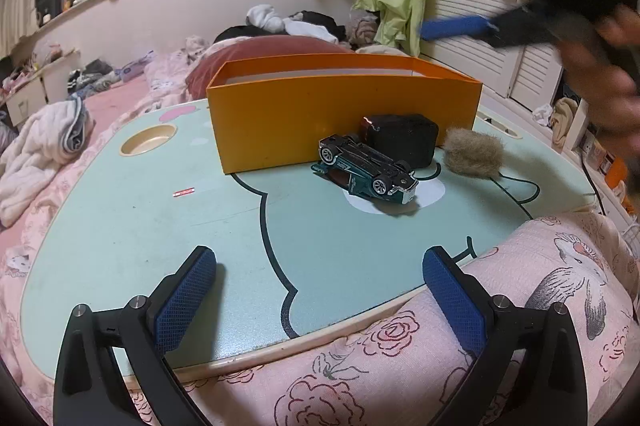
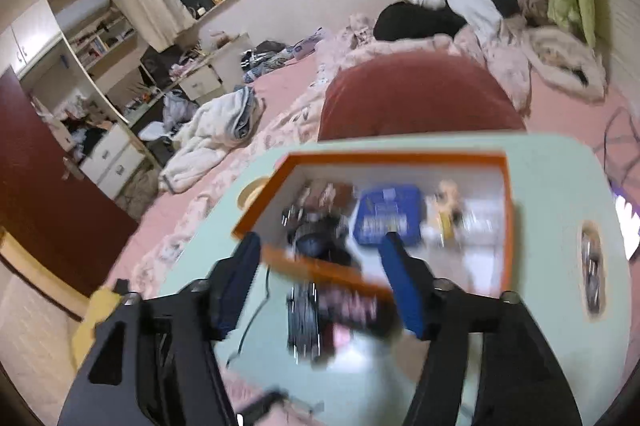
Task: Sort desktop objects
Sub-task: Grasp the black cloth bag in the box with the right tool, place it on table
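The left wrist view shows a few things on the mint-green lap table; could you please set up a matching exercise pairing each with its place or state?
Things:
1. green toy car
2. orange cardboard box
3. black rectangular block
4. tan furry ball

Places or states:
A. open-topped, standing at the far side of the table
B. lying upside down, wheels up
C. to the right of the block, near the box's right corner
D. against the box's front wall, just behind the car

Pairs: 1-B, 2-A, 3-D, 4-C
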Demonstrator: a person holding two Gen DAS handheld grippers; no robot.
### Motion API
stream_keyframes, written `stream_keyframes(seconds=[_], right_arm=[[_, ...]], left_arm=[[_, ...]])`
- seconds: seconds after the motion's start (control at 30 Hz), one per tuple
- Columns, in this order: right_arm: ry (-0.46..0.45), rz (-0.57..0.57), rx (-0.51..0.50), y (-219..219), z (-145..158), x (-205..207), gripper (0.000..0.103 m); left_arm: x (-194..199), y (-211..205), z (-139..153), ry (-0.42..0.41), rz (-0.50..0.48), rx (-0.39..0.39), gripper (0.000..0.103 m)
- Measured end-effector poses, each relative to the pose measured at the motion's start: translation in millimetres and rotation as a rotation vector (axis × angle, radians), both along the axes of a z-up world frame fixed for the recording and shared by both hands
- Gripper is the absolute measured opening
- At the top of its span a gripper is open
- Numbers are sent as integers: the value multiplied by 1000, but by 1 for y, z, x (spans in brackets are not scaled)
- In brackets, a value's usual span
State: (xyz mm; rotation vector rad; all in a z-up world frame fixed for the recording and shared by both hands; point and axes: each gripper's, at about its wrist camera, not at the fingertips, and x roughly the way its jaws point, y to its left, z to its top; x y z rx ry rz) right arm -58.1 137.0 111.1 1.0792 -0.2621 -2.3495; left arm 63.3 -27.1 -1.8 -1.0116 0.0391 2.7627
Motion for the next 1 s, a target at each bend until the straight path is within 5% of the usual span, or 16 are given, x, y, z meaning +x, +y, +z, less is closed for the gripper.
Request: stream_keyframes(seconds=[0.1, 0.17, 0.23, 0.37, 0.67, 1.0], right_arm=[[-73, 78, 159, -47, -12, -30, 65], [-214, 132, 153, -66, -36, -49, 64], [-374, 117, 131, -74, -61, -72, 49], [-488, 144, 210, -80, -91, -93, 49], [-416, 117, 68, -56, -90, -79, 30], [-68, 72, -73, 18, -20, -2, 30]], left_arm=[[0, 0, 0, 0, 0, 1, 103], [0, 0, 0, 0, 0, 1, 103], [1, 1, 0, 0, 0, 1, 103], [1, 1, -1, -3, -1, 5, 103], [1, 2, 0, 0, -2, 8, 103], [1, 2, -1, 0, -2, 9, 103]])
